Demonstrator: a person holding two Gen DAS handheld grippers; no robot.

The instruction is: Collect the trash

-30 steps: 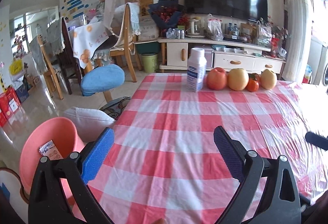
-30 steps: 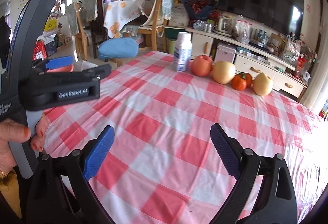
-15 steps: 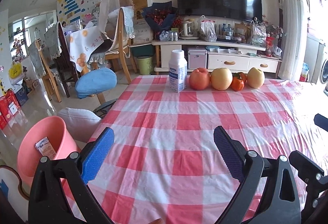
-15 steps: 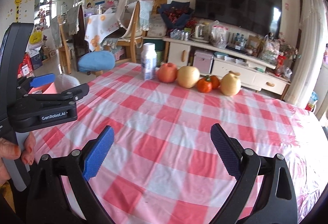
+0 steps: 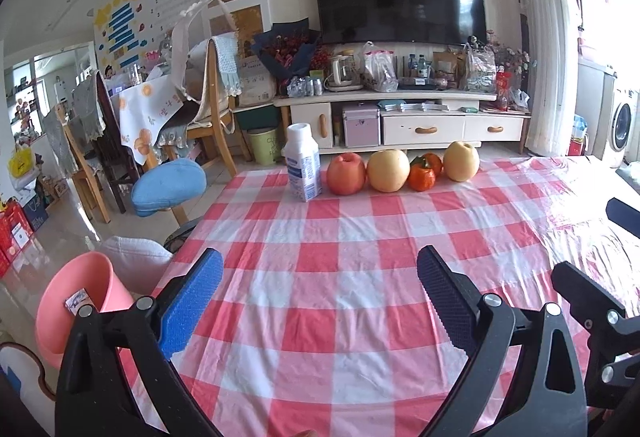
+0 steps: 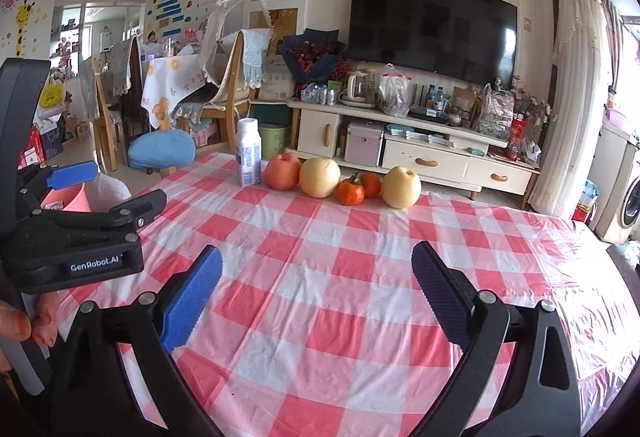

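A white milk bottle with blue print stands upright at the far edge of the red-and-white checked table; it also shows in the right wrist view. A pink bin stands on the floor left of the table, with a small wrapper inside. My left gripper is open and empty over the near table. My right gripper is open and empty beside it. The left gripper's body shows at the left of the right wrist view.
A red apple, two pears and persimmons line the far edge beside the bottle. A blue-cushioned chair and a white stool stand left of the table. A TV cabinet is behind.
Both grippers have swung right and tilted up, so the bottle and fruit sit more central and lower in view. Both stay open and empty.
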